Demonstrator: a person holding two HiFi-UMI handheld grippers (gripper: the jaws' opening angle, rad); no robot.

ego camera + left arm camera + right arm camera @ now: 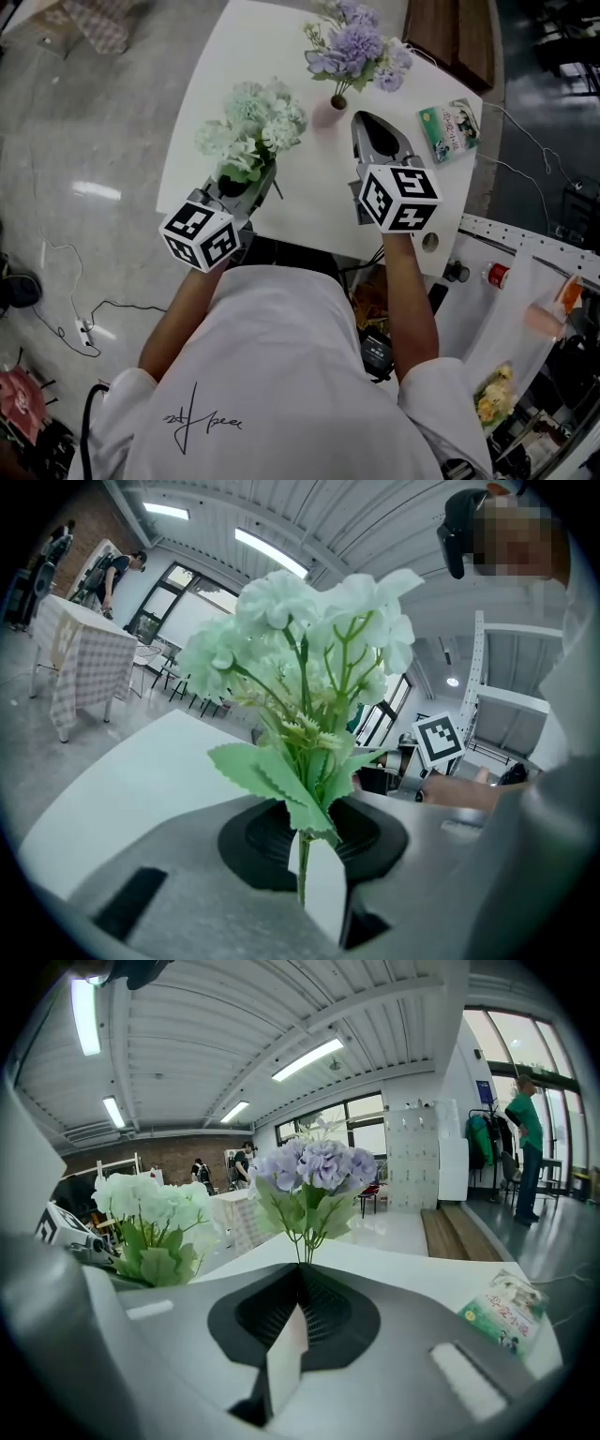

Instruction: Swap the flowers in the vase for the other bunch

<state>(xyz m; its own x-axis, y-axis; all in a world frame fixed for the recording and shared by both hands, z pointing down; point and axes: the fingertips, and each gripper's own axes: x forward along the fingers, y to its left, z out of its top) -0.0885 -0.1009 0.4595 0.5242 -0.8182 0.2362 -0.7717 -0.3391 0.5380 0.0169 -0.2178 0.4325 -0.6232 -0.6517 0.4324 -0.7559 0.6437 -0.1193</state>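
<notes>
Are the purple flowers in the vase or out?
In. The purple flowers stand upright with stems down inside the pink vase on the white table.

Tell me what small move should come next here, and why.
Probably open the right gripper and ease it forward to the stems of the purple flowers, just above the vase. Its jaws are together and empty, the purple flowers stand in the vase, and the left gripper holds the green bunch, ready to go in.
</notes>
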